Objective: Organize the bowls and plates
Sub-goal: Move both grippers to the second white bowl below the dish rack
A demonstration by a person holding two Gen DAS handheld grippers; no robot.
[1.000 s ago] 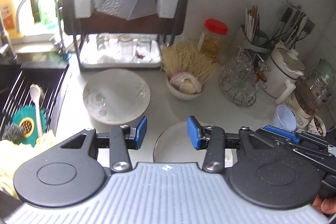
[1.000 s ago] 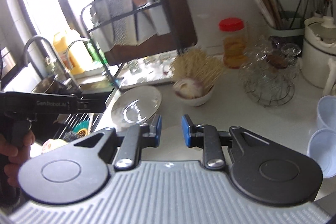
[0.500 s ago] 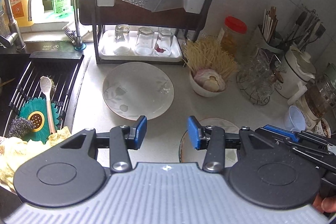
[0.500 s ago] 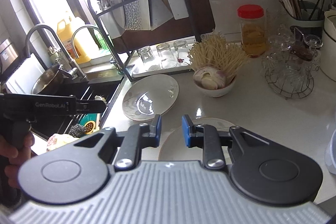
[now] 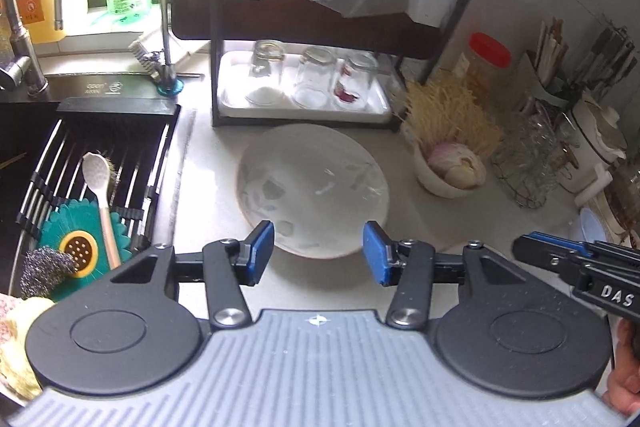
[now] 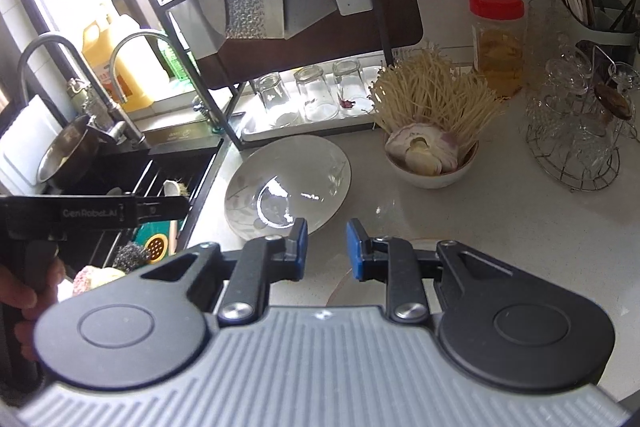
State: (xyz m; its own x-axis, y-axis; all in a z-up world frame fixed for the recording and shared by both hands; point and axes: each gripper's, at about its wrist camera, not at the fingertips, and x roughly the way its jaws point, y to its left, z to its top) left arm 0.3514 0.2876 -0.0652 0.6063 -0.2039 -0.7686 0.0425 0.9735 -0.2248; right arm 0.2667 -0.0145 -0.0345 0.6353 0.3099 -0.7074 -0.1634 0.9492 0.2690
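Nearest in the left wrist view, the left gripper (image 5: pixel 319 251) has just been widening its jaws and stands released, the near rim of the large plate (image 5: pixel 316 187) showing in the gap between its blue pads with no pad touching it. That plate lies flat and face up on the pale counter (image 5: pixel 420 223), round, so no long axis, its leaf print at about 8 o'clock on its face. In the right wrist view the right gripper (image 6: pixel 323 246) is held with a narrow gap and nothing between the pads; the same plate sits at 11 o'clock from it. A second plate (image 6: pixel 352 287) lies right under this gripper, mostly hidden by the tool body, only a curved edge visible. Farther, at 1 o'clock, a white bowl (image 6: pixel 432 171) holds onion pieces and a bunch of dry noodles standing upright. At 12 o'clock stands the dark dish rack (image 5: pixel 304 27) with three upturned glasses (image 5: pixel 312 79) on its white tray. The sink (image 5: pixel 92 163) with a slatted rack, spoon and scrubbers lies at 9 o'clock, taps and bright window behind. At 2 o'clock a red-lidded jar (image 6: pixel 498 39) and a wire stand of glassware (image 6: pixel 576 131) are blurred
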